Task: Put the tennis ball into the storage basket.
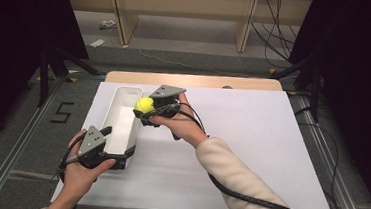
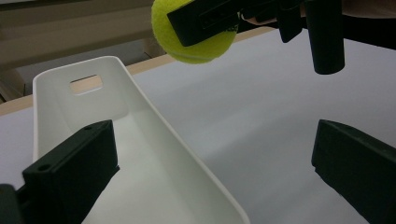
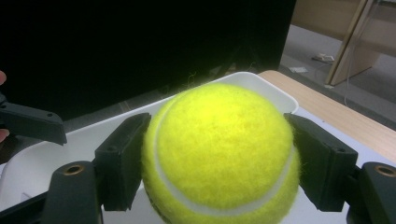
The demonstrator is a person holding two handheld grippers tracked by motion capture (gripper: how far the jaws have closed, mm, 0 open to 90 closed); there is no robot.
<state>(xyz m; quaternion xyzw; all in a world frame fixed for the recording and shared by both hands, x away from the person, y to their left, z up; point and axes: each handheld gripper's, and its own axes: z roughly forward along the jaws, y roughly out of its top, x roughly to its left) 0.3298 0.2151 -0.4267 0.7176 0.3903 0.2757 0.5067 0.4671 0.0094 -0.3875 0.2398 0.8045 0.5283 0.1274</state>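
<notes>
The right gripper is pointing left across the table, its jaws clamping a tennis ball. The left gripper is resting low at the near left, jaws standing wide, straddling the bin wall.

This is a lab or recording studio set up for manipulation work, not a home. A white board covers a light wooden bench, and black curtains hang at both sides to screen the space. Black tripod legs stand on the grey carpeted floor, where metal rails run alongside the bench and a tape mark shaped like a five is stuck down. Loose cables trail past bare wooden shelving at the back.
</notes>
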